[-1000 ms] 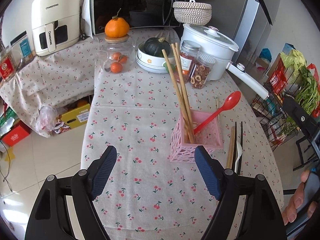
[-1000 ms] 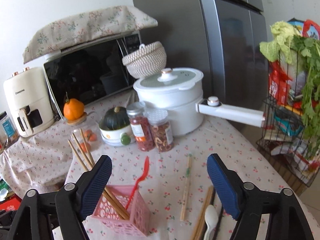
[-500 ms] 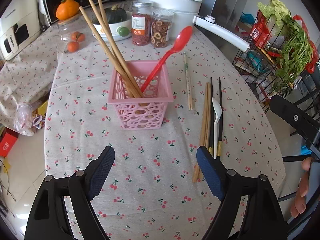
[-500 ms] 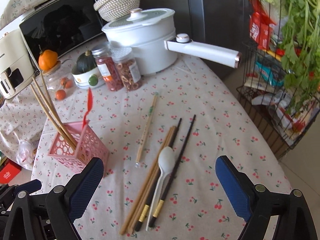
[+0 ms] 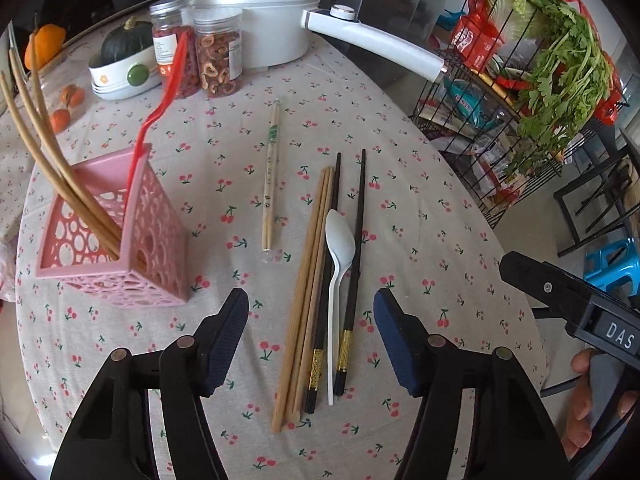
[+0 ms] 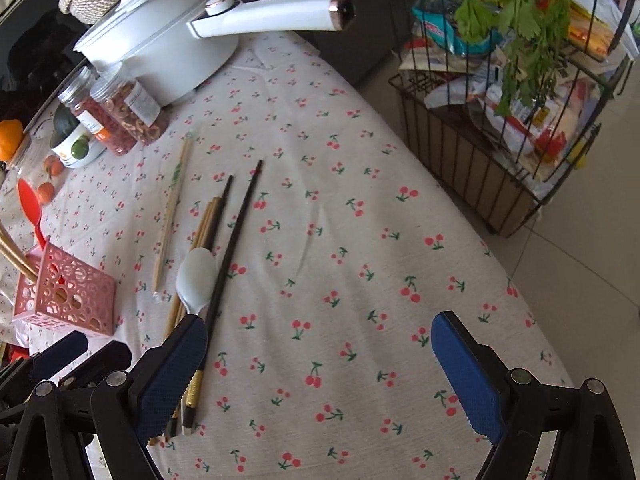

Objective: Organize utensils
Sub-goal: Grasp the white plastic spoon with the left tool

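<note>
Loose utensils lie side by side on the cherry-print cloth: wooden chopsticks (image 5: 310, 280), black chopsticks (image 5: 359, 232), a white spoon (image 5: 339, 240) and a paper-wrapped pair (image 5: 270, 176). My left gripper (image 5: 310, 320) hovers over their handle ends. Its jaws are closing with the bundle between them, and the pads touch nothing. A pink basket (image 5: 116, 236) at the left holds long wooden chopsticks and a red spoon (image 5: 168, 80). My right gripper (image 6: 318, 336) is wide open over bare cloth, just right of the black chopsticks (image 6: 236, 228) and spoon (image 6: 194, 280). The basket (image 6: 64, 292) sits far left.
At the back stand a white pot (image 5: 256, 12) with a long handle (image 5: 380, 44), two jars (image 5: 218, 52) and a bowl holding a squash (image 5: 120, 68). A wire rack with greens (image 5: 520, 80) and a blue stool (image 5: 612, 264) stand past the table's right edge.
Both grippers have swung right and dropped toward the loose utensils. The basket has slid to the left of both views. The left jaws have narrowed; the right jaws stay wide.
</note>
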Action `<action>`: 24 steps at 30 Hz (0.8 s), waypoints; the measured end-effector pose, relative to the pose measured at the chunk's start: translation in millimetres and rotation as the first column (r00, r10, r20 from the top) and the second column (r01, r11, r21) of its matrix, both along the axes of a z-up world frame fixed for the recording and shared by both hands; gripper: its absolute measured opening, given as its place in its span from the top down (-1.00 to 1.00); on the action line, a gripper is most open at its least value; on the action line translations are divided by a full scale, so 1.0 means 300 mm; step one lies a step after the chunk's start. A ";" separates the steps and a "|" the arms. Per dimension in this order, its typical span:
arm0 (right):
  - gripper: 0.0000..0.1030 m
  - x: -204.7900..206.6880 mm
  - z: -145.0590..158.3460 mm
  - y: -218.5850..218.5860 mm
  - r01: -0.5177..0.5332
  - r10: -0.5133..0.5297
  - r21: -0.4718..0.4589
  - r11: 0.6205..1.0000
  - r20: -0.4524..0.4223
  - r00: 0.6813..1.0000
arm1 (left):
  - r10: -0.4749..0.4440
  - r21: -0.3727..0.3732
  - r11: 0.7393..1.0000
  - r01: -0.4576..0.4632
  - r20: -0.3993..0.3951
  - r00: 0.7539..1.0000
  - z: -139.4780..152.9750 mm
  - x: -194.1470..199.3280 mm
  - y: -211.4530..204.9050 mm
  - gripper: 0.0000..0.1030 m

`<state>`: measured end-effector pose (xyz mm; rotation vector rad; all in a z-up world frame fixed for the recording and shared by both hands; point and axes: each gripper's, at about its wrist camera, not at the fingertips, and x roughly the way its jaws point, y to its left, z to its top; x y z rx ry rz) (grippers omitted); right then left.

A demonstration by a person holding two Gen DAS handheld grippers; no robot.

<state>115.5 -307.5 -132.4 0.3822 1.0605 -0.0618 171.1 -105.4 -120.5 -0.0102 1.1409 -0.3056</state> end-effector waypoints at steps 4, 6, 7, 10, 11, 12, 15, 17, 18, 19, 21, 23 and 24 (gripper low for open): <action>-0.83 0.020 -0.021 -0.029 -0.009 0.009 0.002 1.000 -0.013 1.000 | 0.001 0.022 1.000 0.000 -0.043 0.999 -0.063 0.076 -0.062 0.15; -0.83 0.028 -0.027 -0.035 -0.018 0.018 0.002 1.000 -0.015 1.000 | 0.002 0.029 1.000 -0.001 -0.044 0.999 -0.079 0.104 -0.085 0.22; -0.83 0.032 -0.029 -0.037 -0.022 0.022 0.002 1.000 -0.015 1.000 | 0.002 0.031 1.000 -0.001 -0.046 0.999 -0.087 0.119 -0.095 0.23; -0.83 0.044 -0.036 -0.043 -0.030 0.030 0.009 1.000 -0.013 0.999 | 0.006 0.034 0.999 -0.003 -0.070 0.998 -0.110 0.161 -0.126 0.24; -0.83 0.048 -0.037 -0.046 -0.028 0.029 0.014 1.000 -0.013 1.000 | 0.007 0.027 1.000 -0.005 -0.079 0.997 -0.116 0.172 -0.131 0.24; -0.83 0.052 -0.039 -0.049 -0.025 0.025 0.021 0.999 -0.013 1.000 | 0.007 0.019 1.000 -0.006 -0.085 0.996 -0.121 0.182 -0.137 0.25; -0.83 0.064 -0.050 -0.056 -0.021 0.022 0.057 0.998 -0.018 1.000 | -0.002 -0.001 1.000 0.001 -0.094 0.996 -0.126 0.202 -0.153 0.44; -0.83 0.071 -0.057 -0.060 -0.015 0.017 0.074 0.997 -0.023 1.000 | -0.013 -0.005 1.000 0.013 -0.108 0.994 -0.131 0.210 -0.166 0.59; -0.83 0.073 -0.061 -0.061 -0.010 0.012 0.078 0.997 -0.026 1.000 | -0.016 -0.003 1.000 0.016 -0.117 0.993 -0.135 0.213 -0.171 0.59; -0.83 0.075 -0.064 -0.063 -0.005 0.007 0.080 0.997 -0.029 1.000 | -0.016 -0.006 1.000 0.015 -0.120 0.993 -0.135 0.215 -0.173 0.59; -0.83 0.080 -0.071 -0.066 0.006 -0.003 0.083 0.997 -0.036 0.999 | -0.011 -0.018 1.000 0.008 -0.133 0.991 -0.135 0.220 -0.168 0.60; -0.83 0.082 -0.078 -0.070 0.016 -0.012 0.087 0.996 -0.043 0.999 | -0.016 -0.041 0.999 0.010 -0.138 0.990 -0.128 0.216 -0.160 0.68; -0.83 0.082 -0.081 -0.072 0.020 -0.016 0.089 0.996 -0.046 0.999 | -0.024 -0.055 0.998 0.016 -0.140 0.990 -0.123 0.211 -0.158 0.72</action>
